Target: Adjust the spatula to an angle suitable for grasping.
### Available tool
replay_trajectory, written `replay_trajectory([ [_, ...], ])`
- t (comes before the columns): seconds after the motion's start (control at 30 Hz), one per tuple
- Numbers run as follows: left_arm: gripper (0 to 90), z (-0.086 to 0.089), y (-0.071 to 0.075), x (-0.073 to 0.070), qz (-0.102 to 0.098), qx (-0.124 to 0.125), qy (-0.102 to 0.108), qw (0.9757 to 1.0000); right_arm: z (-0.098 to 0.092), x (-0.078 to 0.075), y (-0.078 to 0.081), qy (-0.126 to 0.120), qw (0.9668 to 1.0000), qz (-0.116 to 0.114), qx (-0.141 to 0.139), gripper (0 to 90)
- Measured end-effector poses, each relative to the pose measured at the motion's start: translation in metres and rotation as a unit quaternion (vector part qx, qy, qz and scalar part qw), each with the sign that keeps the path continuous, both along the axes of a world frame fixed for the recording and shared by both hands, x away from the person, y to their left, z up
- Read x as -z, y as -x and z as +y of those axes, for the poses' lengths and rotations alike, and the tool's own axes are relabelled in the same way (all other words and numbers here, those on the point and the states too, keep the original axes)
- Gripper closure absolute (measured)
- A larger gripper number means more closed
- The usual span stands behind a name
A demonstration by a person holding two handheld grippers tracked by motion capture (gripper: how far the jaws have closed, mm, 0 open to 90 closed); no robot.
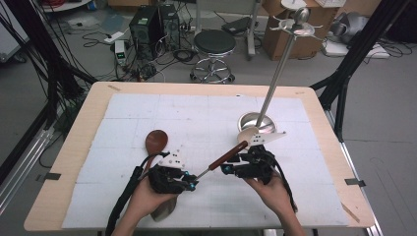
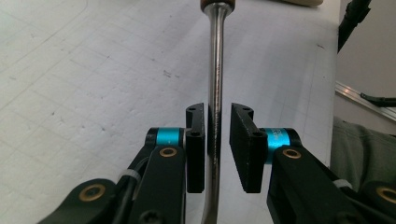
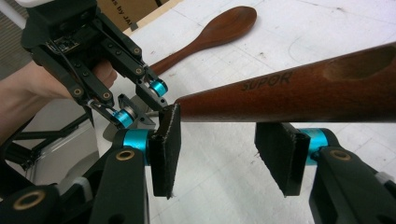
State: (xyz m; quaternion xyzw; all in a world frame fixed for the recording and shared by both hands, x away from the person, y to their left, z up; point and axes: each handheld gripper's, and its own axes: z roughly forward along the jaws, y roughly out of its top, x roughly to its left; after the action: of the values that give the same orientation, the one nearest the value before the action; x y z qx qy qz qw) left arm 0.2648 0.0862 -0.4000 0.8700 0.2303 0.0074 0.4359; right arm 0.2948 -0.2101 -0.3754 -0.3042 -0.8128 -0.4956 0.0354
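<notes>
While your left claw pinches the thin steel shank of the utensil, its pads close in tight on the metal, low in the middle of the high view. From there the utensil runs up and to the right, its reddish wooden handle stretching across the right claw. That claw stands part open: the handle lies over the tip of one pad, the other pad is clear of it, so nothing is gripped there yet.

Expect a stiff, fairly light piece, heavier toward the wood than the shank. Polished steel is slippery and round, so it could roll or swivel between flat pads. Lacquered wood is thicker and gives more to bite on; I would take hold on the handle's straight stretch near the printed lettering, square across it.

A second wooden spoon rests on the white surface left of centre, and the steel utensil stand rises at upper right, its base just beyond your right claw.
</notes>
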Motion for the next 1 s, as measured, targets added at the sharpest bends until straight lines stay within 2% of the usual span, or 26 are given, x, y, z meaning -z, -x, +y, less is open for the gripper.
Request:
replay_trajectory([
  [0.07,82.5,0.001,-0.001,0.0,-0.002,0.0,-0.001,1.0,0.0,0.0,0.0,-0.004,1.0,0.0,0.002,51.3],
  [0.13,83.2,0.001,-0.001,0.0,0.0,0.001,0.001,1.0,0.001,0.0,0.0,-0.006,1.0,0.003,0.004,51.1],
  [0.4,83.6,-0.001,-0.001,-0.002,-0.005,-0.017,0.012,0.9998,0.008,0.001,-0.003,-0.027,0.9994,0.019,0.011,50.7],
  [0.53,83.7,-0.005,-0.001,-0.005,-0.009,-0.024,0.017,0.9995,0.015,-0.001,-0.004,-0.033,0.9991,0.02,0.019,51.0],
  [0.63,83.7,-0.009,0.0,-0.008,-0.009,-0.027,0.02,0.9994,0.019,-0.005,-0.005,-0.04,0.9978,0.037,0.036,53.9],
  [0.73,83.6,-0.011,0.001,-0.01,-0.012,-0.027,0.026,0.9992,0.019,-0.008,-0.006,-0.046,0.9973,0.039,0.041,56.8],
  [0.83,83.6,-0.011,0.002,-0.012,-0.017,-0.027,0.034,0.9989,0.018,-0.013,-0.007,-0.057,0.996,0.052,0.045,59.1],
  [0.87,83.6,-0.01,0.002,-0.013,-0.018,-0.026,0.039,0.9987,0.016,-0.016,-0.007,-0.075,0.9946,0.058,0.041,62.5],
  [0.9,83.6,-0.009,0.003,-0.014,-0.018,-0.023,0.045,0.9985,0.016,-0.016,-0.007,-0.075,0.9946,0.058,0.041,62.5],
  [0.97,83.2,-0.007,0.003,-0.016,-0.019,-0.019,0.053,0.9982,0.014,-0.02,-0.007,-0.095,0.9929,0.065,0.031,65.4],
  [1.0,83.1,-0.007,0.003,-0.017,-0.02,-0.018,0.057,0.998,0.015,-0.023,-0.007,-0.095,0.993,0.065,0.027,65.7],
])
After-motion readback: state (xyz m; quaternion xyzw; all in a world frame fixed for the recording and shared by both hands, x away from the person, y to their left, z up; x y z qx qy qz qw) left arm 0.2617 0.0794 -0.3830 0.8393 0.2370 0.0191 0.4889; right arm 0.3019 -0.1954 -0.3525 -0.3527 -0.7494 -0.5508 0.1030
